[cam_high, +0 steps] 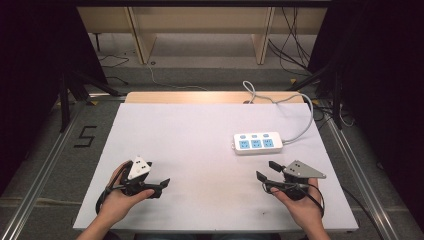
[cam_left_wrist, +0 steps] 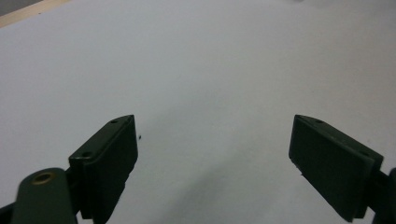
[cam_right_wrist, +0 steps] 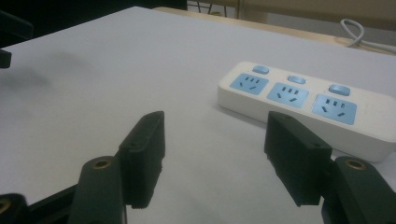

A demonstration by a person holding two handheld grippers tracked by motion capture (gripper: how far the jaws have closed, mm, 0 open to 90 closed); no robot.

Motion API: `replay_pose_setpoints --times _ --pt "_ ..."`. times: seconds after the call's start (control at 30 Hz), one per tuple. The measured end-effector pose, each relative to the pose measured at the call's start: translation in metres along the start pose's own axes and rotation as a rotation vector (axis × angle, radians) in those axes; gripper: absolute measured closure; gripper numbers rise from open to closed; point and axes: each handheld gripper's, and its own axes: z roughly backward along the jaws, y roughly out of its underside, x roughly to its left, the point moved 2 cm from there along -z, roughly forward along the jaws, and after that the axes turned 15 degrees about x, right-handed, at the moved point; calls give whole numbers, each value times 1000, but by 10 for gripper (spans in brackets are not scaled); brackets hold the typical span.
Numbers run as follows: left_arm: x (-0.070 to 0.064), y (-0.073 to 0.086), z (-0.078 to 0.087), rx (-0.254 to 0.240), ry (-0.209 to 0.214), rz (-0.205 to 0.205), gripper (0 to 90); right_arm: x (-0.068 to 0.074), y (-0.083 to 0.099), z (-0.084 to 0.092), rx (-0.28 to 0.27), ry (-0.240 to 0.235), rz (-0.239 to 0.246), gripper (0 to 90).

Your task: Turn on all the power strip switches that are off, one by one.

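Resting near the table's [cam_high: 165,125] near edge, the left gripper [cam_high: 159,184] and right gripper [cam_high: 268,170] both hold their jaws spread and empty, likely poised to start. Just beyond the right one, toward the right edge, lies the power strip [cam_high: 257,142], its cable [cam_high: 300,127] trailing off the far edge.

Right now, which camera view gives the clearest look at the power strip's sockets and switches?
The right gripper view: the power strip lies close ahead of the open right gripper, its three blue sockets and switches plain. The high view shows the whole strip with its grey cable, but small. The left gripper view looks at bare white table.
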Motion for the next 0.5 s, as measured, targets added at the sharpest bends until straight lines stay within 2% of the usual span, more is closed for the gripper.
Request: replay_pose_setpoints --times 0.13,0.27,0.3,0.37,0.5 --pt "0 1 -2 8 -1 -3 156 1 -1 1 8 5 5 427" --pt "-1 1 -2 5 2 -2 158 0 -2 1 41 41 5 491" --pt "-1 1 -2 6 4 -2 158 -1 -2 1 58 59 6 520" --pt "-1 1 -2 9 6 -1 159 -3 -2 1 94 85 12 633" --pt "0 1 -3 19 5 4 160 -8 -6 3 129 130 8 817"
